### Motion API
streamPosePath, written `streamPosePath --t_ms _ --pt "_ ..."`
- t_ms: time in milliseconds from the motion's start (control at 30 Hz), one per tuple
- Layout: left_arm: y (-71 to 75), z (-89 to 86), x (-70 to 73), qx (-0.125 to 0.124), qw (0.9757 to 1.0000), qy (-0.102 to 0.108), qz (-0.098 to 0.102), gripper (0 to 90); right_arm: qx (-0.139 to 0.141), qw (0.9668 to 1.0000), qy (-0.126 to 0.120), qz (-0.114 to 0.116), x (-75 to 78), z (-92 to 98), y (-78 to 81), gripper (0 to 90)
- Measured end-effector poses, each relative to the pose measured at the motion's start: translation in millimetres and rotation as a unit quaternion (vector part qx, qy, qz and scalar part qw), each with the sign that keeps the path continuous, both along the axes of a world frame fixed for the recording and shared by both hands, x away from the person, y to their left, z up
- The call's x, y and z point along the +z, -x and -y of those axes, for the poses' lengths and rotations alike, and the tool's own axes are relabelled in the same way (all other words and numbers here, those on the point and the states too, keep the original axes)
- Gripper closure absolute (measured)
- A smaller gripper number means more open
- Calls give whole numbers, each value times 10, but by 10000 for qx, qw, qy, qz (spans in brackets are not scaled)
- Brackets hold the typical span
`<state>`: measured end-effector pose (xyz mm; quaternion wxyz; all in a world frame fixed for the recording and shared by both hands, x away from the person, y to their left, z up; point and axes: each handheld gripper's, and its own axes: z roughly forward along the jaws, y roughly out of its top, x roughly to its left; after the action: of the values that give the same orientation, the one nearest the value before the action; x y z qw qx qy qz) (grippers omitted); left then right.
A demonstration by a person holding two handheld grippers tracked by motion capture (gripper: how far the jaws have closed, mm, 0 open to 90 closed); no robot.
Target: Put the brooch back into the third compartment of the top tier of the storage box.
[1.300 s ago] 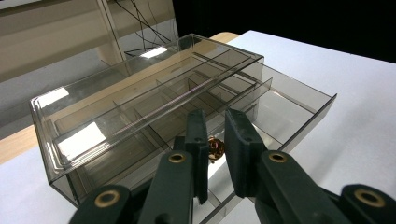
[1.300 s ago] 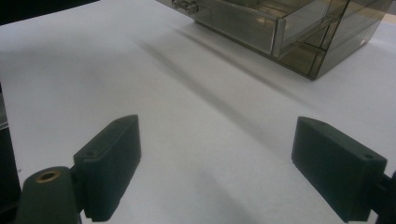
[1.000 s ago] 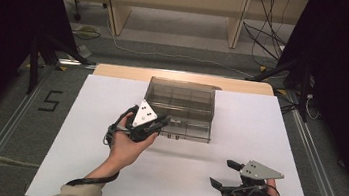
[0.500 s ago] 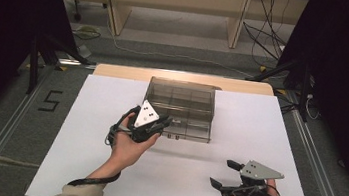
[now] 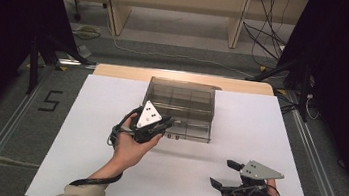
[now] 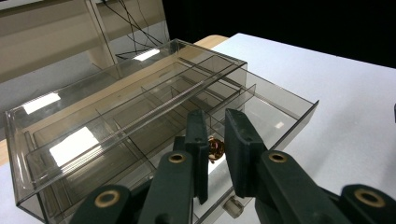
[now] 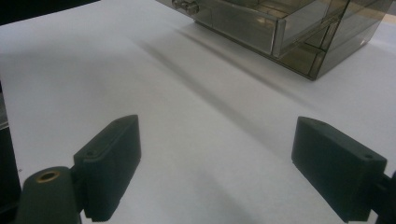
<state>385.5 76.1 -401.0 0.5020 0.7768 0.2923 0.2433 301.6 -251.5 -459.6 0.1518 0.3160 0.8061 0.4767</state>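
box: the clear smoky plastic box (image 5: 180, 108) sits in the middle of the white sheet (image 5: 82, 132), near the far edge. it has little rooms inside, split by thin walls.
drawer: one drawer (image 6: 261, 109) is pulled out a bit at the front. a small knob (image 6: 231, 206) sticks out low on the front.
small thing: a tiny brown-gold thing (image 6: 215, 148) shows between your left jaws, over the open drawer. it is too small to say what it is.
left gripper: your left gripper (image 6: 215, 144) has its jaws close together with a thin gap. they seem to pinch the tiny thing, but you cannot be sure the pads press on it.
right gripper: your right gripper (image 7: 215, 163) has its jaws wide apart with nothing in them. it rests low over the sheet, well apart from the box.
how it will feel: the tiny thing is likely very light and may slip out. hold it softly by its middle.
box care: the box looks stiff, smooth and light. it may slide if you push it.
where to hold: to move the drawer, take the knob, not the thin clear wall.
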Motion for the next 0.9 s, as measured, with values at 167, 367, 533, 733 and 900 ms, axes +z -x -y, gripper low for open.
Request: streamPosePath --t_ms 167,367,533,733,900 --pt "0 17 2 -26 10000 -2 11 797 -2 10000 -2 1 0 -1 1 163" --pt "3 37 8 -41 10000 15 -5 797 -4 10000 -2 4 1 0 1 163" --pt "6 63 10 -67 10000 17 1 797 -2 10000 -3 -8 0 -1 2 164" --pt "5 92 6 -93 10000 14 -15 797 -3 10000 -1 -11 -2 0 1 164" --pt "1 109 8 -117 9999 5 -15 797 2 10000 -1 -10 -3 -2 1 164"
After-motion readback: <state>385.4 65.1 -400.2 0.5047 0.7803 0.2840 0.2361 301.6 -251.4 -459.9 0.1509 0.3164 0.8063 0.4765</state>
